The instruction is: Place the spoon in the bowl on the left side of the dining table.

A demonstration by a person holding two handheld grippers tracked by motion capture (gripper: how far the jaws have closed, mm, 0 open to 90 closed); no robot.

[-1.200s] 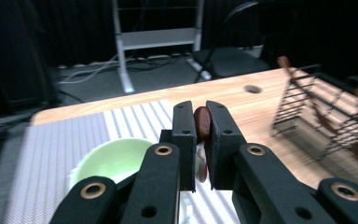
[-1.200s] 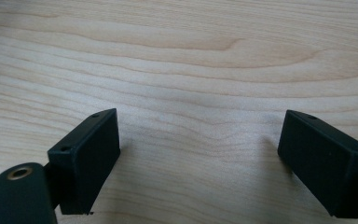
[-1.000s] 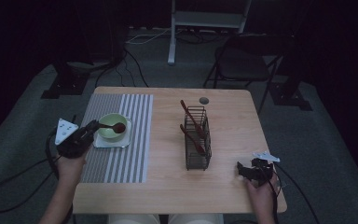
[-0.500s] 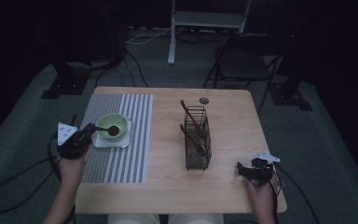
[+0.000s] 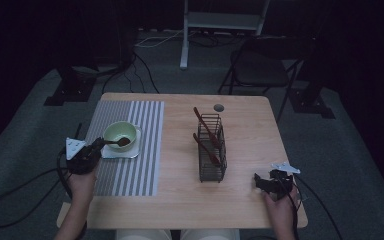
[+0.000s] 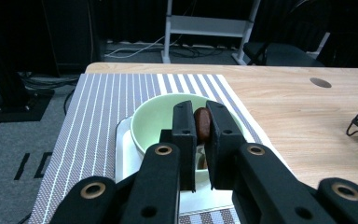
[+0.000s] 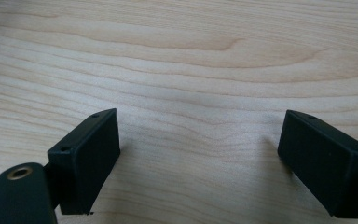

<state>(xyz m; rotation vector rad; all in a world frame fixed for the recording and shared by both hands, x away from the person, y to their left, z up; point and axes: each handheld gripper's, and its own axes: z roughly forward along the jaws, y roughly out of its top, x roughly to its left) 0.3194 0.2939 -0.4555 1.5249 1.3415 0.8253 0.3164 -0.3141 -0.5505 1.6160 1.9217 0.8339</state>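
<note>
Left gripper [image 6: 196,133] clamped on the spoon [image 6: 202,124] handle, spoon head over the bowl [image 6: 156,116]; right gripper [image 7: 198,154] wide open, empty, right of the bowl

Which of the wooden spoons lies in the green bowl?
The spoon held by the left gripper; its head rests in the green bowl. The other spoons stand in the wire basket.

A light wooden table [image 5: 260,135] is standing on grey carpet. A grey-and-white striped placemat [image 5: 135,150] is lying flat on its left half, reaching toward the near edge. A black wire rack [image 5: 212,150] is standing upright on the bare wood right of centre. A small dark round hole [image 5: 219,107] is showing near the far edge.
</note>
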